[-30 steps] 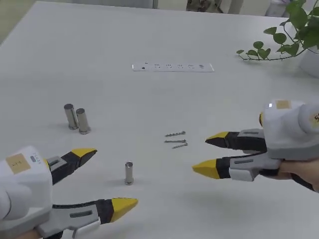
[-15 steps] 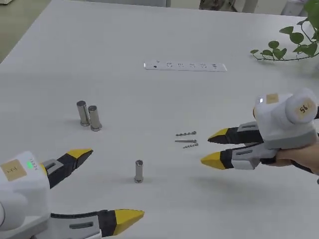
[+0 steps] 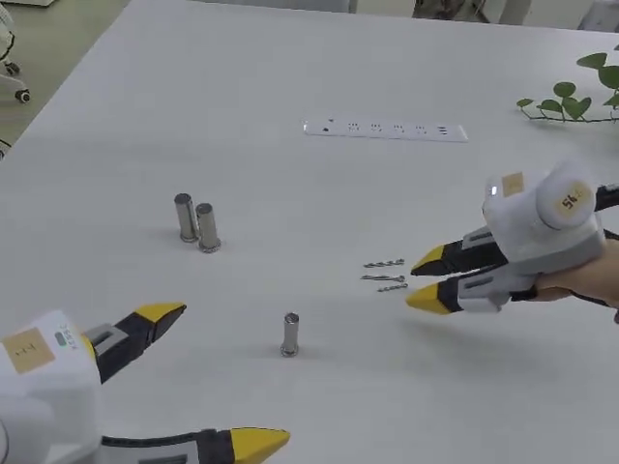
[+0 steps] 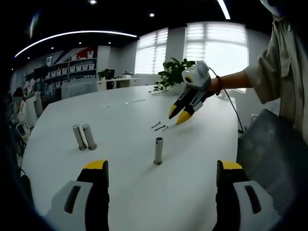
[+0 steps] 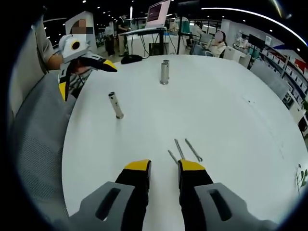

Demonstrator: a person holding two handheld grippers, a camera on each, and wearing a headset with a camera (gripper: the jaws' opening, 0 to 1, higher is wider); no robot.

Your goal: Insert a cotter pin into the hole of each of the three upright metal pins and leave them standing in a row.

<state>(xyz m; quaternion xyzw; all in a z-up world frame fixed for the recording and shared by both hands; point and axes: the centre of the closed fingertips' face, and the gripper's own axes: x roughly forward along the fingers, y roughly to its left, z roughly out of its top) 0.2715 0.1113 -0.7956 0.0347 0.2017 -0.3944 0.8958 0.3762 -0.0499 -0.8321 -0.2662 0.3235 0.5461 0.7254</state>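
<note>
three cotter pins [image 3: 385, 275], right claw [image 3: 417, 284] beside them (slightly parted)

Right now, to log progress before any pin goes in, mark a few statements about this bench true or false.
1. Three cotter pins lie on the table just ahead of the right gripper. True.
2. The right gripper grips a cotter pin. False: its jaws are empty.
3. All the metal pins stand in one row. False: two metal pins stand together, the third metal pin apart.
4. The left gripper is open. True.
</note>
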